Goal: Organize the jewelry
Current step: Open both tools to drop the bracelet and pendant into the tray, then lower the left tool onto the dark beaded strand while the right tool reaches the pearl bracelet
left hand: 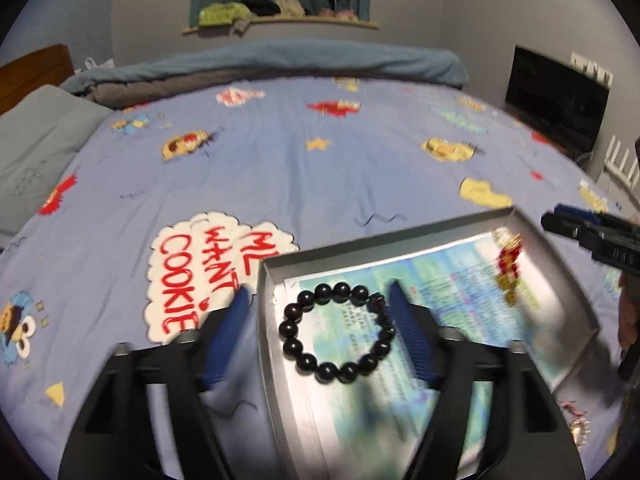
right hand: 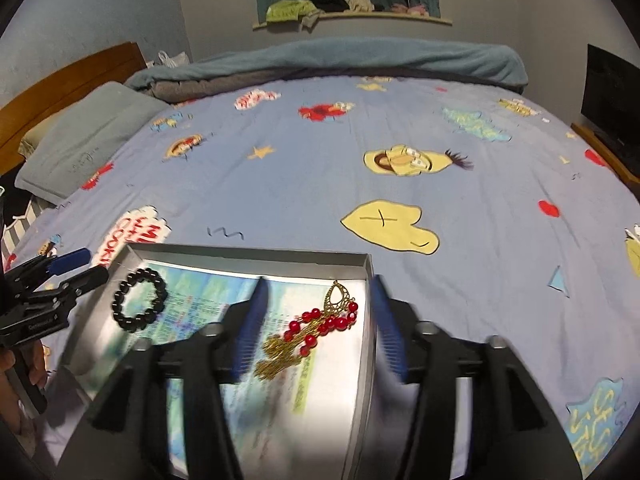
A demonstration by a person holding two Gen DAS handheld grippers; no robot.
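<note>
A grey tray (left hand: 568, 280) lined with printed paper lies on the bed; its rim also shows in the right wrist view (right hand: 248, 254). A black bead bracelet (left hand: 304, 358) (right hand: 138, 300) lies in its left part. A gold and red bead earring (left hand: 508, 264) (right hand: 316, 326) lies in its right part. My left gripper (left hand: 318, 292) is open and empty, its fingers astride the tray's left wall above the bracelet. My right gripper (right hand: 318, 280) is open and empty, astride the tray's right wall above the earring.
The bed has a blue cartoon sheet (right hand: 320, 184), a grey pillow (right hand: 84, 140) at the left and a rolled blanket (right hand: 320, 64) at the far edge. A small silvery piece (left hand: 578, 426) lies on the sheet right of the tray. A dark screen (left hand: 556, 96) stands at the right.
</note>
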